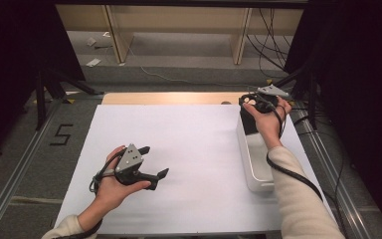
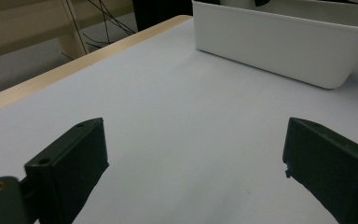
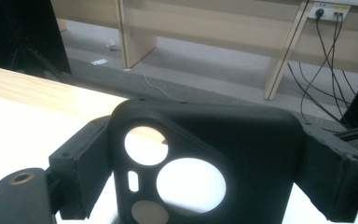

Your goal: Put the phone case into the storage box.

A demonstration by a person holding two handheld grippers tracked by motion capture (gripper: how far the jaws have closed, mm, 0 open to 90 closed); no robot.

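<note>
Scene: a person sits at a table (image 1: 179, 97) with light wooden edges, most of its top covered by a white sheet (image 1: 189, 149).
Container: a white, oblong plastic bin (image 1: 255, 164) stands on the sheet near its right edge, lengthwise away from the person. In the left gripper view its smooth outer wall and rounded corner show (image 2: 279, 44).
Contents of the bin: the inside cannot be made out; the right forearm crosses above it.
Left tongs (image 1: 154, 164): held low over the sheet at the near left, well apart from the bin and pointing toward it. The jaws are spread wide with bare sheet between them.
Right tongs (image 3: 200, 154): held above the far end of the bin, pinching a black phone case.
Phone case (image 3: 205, 158): matte black, with round camera cut-outs and a small slot. It stands upright between the two jaws, pressed on both sides; the bright sheet shows through its holes. In the high view it hangs (image 1: 249, 122) over the bin's far end.
Background: floor, wooden shelving legs and loose cables beyond the table.
</note>
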